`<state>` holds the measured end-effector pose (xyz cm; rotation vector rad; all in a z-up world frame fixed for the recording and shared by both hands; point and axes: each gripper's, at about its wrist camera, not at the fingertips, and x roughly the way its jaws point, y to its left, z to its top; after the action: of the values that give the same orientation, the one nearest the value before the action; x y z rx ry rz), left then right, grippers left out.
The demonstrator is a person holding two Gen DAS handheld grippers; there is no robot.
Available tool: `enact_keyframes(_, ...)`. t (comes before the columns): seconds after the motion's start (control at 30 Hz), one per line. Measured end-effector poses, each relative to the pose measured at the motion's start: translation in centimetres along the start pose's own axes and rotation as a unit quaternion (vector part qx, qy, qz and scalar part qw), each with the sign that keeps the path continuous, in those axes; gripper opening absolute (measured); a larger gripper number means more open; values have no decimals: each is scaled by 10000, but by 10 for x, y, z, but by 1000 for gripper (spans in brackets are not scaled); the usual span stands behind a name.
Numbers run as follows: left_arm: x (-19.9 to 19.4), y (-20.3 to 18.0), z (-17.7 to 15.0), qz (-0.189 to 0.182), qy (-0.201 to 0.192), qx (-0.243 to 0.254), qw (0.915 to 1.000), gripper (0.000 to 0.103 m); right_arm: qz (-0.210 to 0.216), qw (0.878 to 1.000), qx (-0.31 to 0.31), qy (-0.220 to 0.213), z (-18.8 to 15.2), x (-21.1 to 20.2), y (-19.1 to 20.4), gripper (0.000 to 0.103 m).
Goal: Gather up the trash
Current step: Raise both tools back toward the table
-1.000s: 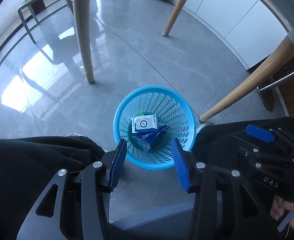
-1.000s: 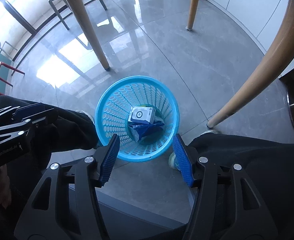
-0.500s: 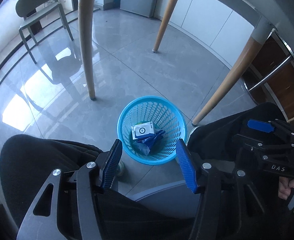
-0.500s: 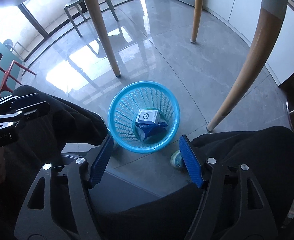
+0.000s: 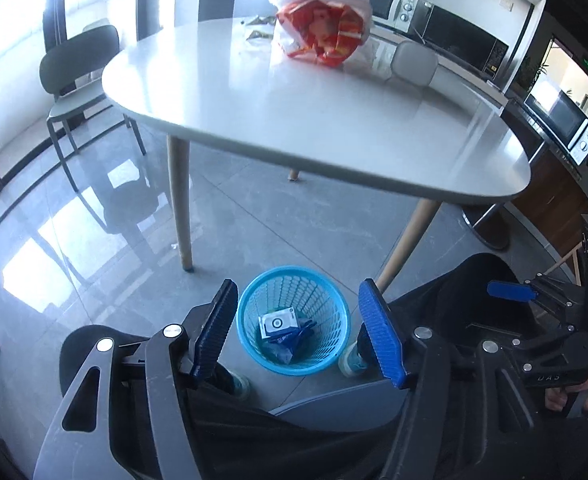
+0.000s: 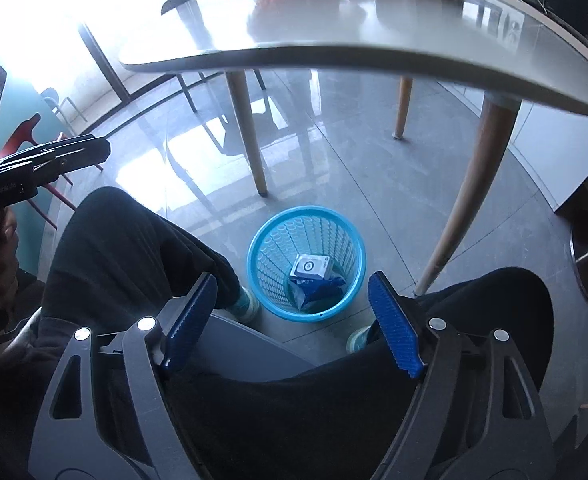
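1. The left gripper (image 5: 298, 324) has its blue-padded fingers spread apart, holding nothing.
2. The right gripper (image 6: 294, 314) likewise has its fingers apart, holding nothing.
3. The round blue perforated plastic basket (image 5: 336, 322) stands on the floor near a wooden table leg (image 5: 408, 240).
4. A small white box (image 6: 309, 266) and crumpled blue wrapper (image 6: 314, 290) lie inside the basket.
5. A red-and-white plastic bag (image 5: 320, 24) sits on the far part of the white rounded table (image 5: 334, 120).

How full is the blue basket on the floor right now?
Mostly empty. The blue basket stands upright, with only a small white box and a blue wrapper at its bottom, far below the rim.
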<state>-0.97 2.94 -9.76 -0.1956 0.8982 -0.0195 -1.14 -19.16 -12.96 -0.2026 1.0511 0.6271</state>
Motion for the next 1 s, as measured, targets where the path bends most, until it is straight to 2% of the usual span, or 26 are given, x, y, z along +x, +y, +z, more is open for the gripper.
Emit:
enact_keyframes(0.2, -27, -5, 20, -63, -453, 121, 9989, 65, 54, 9982, -11, -603, 23, -40, 7, 76)
enact_keyframes(0.43, -47, -5, 58, -23, -951, 131, 9954, 65, -138, 9905, 160, -1359, 63, -81, -7, 80)
enact_keyframes(0.73, -41, -3, 104, 125, -1254, 192, 9918, 65, -323, 9839, 220, -1742, 117, -95, -33, 80)
enact_keyframes(1.0, -21, -3, 159, 216, -1353, 426, 9896, 65, -138, 9829, 215, -1822, 158, -79, -37, 80)
